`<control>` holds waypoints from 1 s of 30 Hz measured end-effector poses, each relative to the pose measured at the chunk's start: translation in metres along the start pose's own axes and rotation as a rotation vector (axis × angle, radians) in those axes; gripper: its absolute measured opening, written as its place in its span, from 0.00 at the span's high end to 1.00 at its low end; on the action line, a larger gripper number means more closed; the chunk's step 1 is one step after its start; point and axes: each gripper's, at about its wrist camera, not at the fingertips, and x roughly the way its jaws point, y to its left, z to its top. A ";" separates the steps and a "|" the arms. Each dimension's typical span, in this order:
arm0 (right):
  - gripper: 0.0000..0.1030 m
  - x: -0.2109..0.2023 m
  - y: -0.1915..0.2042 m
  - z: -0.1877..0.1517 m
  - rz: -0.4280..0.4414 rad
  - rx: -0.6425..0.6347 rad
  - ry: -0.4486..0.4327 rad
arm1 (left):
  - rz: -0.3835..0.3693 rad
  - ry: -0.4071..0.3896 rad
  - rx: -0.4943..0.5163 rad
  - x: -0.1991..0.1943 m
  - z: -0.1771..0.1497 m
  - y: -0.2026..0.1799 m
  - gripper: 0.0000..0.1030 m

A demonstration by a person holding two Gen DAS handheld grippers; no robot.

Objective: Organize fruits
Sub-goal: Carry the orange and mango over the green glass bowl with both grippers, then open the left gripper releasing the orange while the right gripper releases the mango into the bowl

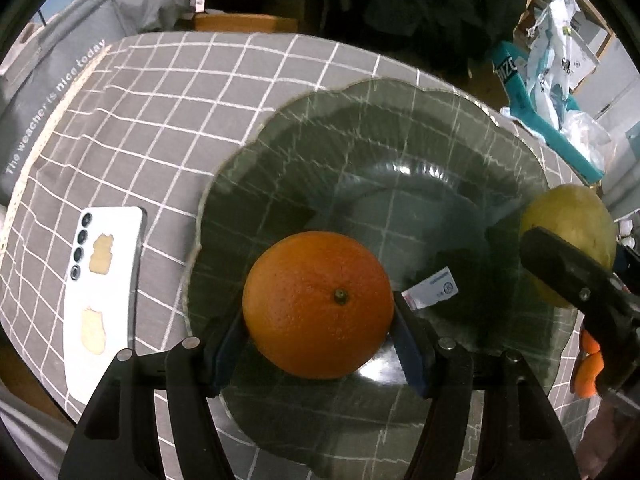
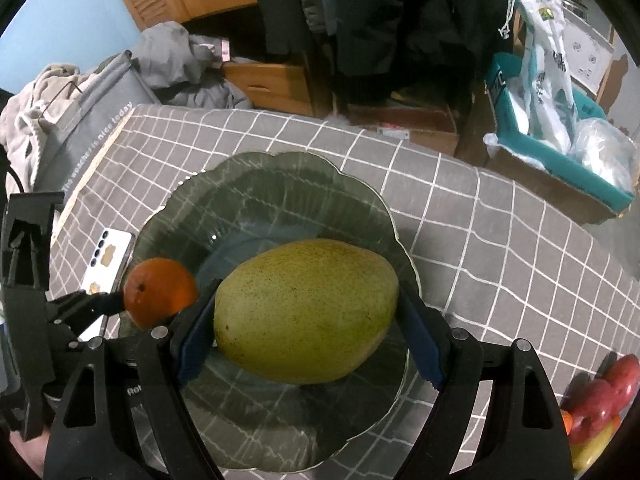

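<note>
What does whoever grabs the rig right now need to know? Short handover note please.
Left gripper: shut on the orange, held over the near side of the glass plate.
Right gripper: shut on the green mango, held over the same plate.
Done: both fruits picked up and brought above the plate.
Left: set both down and release; neither is released yet. More fruit lies at the table's right edge.
Note: a white phone lies left of the plate.

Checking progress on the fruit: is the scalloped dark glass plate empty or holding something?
Empty: the scalloped dark glass plate bears nothing; orange and green mango are in the grippers.
</note>
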 end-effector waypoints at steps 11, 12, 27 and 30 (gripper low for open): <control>0.19 0.010 -0.006 0.001 0.027 0.026 0.021 | 0.019 0.026 0.036 0.010 -0.002 -0.008 0.33; 0.19 0.011 -0.005 0.002 0.030 0.026 0.023 | 0.017 0.024 0.038 0.010 -0.001 -0.009 0.33; 0.20 -0.003 -0.008 0.012 0.080 0.061 -0.027 | 0.018 -0.077 0.057 -0.020 0.002 -0.008 0.06; 0.20 -0.009 -0.009 0.013 0.077 0.068 -0.039 | 0.011 -0.087 0.045 -0.029 0.000 -0.005 0.06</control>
